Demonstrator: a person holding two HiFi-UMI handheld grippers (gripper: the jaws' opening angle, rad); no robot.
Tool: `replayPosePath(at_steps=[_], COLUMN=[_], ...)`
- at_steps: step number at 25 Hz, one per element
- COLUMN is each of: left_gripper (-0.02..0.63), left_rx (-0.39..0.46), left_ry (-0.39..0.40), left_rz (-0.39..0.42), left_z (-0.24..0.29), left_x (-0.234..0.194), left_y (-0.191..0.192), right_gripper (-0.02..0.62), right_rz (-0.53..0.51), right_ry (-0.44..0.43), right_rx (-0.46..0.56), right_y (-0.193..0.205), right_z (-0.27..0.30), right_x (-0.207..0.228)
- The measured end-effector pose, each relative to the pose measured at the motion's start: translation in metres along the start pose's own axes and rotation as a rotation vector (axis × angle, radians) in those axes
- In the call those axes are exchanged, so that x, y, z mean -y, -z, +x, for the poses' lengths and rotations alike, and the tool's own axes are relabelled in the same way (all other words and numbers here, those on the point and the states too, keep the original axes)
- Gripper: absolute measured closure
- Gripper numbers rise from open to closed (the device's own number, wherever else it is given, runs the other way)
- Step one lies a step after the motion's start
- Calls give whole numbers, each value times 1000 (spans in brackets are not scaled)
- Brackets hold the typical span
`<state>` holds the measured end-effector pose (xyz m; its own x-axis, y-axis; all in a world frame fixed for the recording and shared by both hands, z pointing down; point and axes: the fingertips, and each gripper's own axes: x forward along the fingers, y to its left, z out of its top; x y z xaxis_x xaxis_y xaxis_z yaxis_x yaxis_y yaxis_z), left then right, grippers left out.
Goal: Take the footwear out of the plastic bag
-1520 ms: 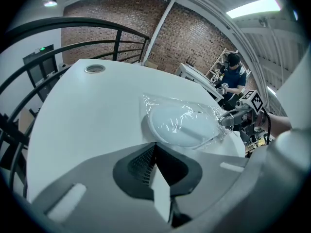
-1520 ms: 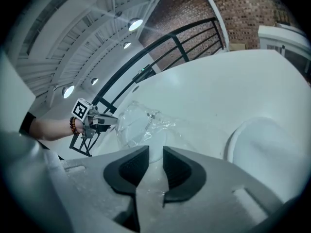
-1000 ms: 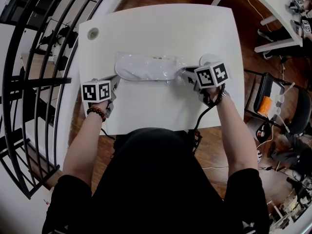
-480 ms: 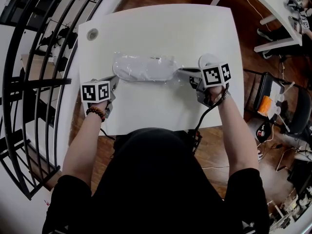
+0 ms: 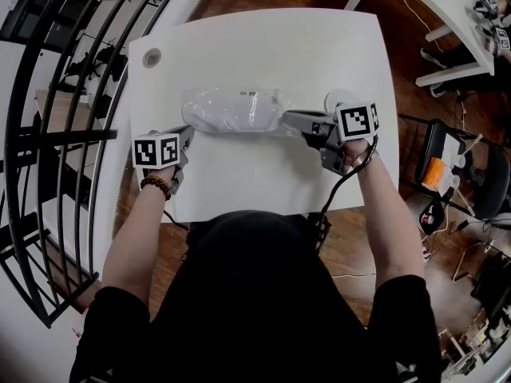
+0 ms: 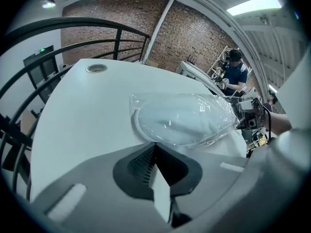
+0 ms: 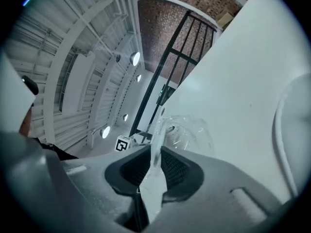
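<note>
1. Since a second ago, the plastic bag (image 5: 270, 102) has been shifted away from the person and bunched toward the left gripper (image 5: 188, 132). The right gripper (image 5: 286, 118) has been turned so that more of its jaws shows.
2. Two grippers are counted, both of smooth grey plastic with dark ribbed pads.
3. The left gripper's (image 6: 154, 144) jaws are closed. A pale strip is pinched between the pads, and the bag's near edge meets their tips.
4. The right gripper's (image 7: 155, 149) jaws are clamped on a thin, crinkled strip of clear film, which widens into the bag (image 7: 187, 132) just beyond the tips.
5. One bag (image 6: 221, 111) is counted: clear, glossy and wrinkled.
6. One piece of footwear (image 6: 180, 118) is seen inside it: white, smooth, with a rounded oval outline. It lies just beyond the left jaws' tips, between the two pairs of jaws (image 5: 231, 112).
7. One white, matt table (image 5: 263, 46) with rounded corners is spread under both jaws.
8. One round grommet (image 6: 96, 68) is set into the table well beyond the left jaws.
9. A black curved railing (image 5: 64, 94) stands farther off.
</note>
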<state>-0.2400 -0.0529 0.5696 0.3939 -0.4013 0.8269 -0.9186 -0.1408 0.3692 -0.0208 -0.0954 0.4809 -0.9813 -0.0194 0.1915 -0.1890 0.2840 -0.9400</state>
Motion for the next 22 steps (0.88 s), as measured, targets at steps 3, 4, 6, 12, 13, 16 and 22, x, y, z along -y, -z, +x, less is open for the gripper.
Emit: replayPosePath(at_steps=[3, 4, 6, 12, 13, 16, 22], left_gripper=[591, 591, 589, 549, 526, 483, 419], left_rx=[-5, -6, -1, 53, 64, 93, 133], left_ry=[-1, 1, 0, 20, 16, -15, -82], left_rz=[9, 14, 29, 52, 59, 106, 251], left_z=[-1, -2, -6, -27, -31, -40, -57], left_x=[0, 0, 0, -1, -1, -3, 5], left_y=[1, 0, -2, -11, -14, -26, -54], right_gripper=[538, 538, 538, 538, 538, 538, 538], right_rz=[-31, -56, -97, -84, -90, -130, -260], right_ry=[111, 145, 175, 218, 232, 287, 442], right_rx=[-36, -49, -66, -72, -79, -106, -192], right_y=[4, 4, 5, 9, 9, 11, 16], right_z=[-4, -6, -6, -12, -14, -15, -20], right_x=[14, 17, 21, 36, 39, 46, 54])
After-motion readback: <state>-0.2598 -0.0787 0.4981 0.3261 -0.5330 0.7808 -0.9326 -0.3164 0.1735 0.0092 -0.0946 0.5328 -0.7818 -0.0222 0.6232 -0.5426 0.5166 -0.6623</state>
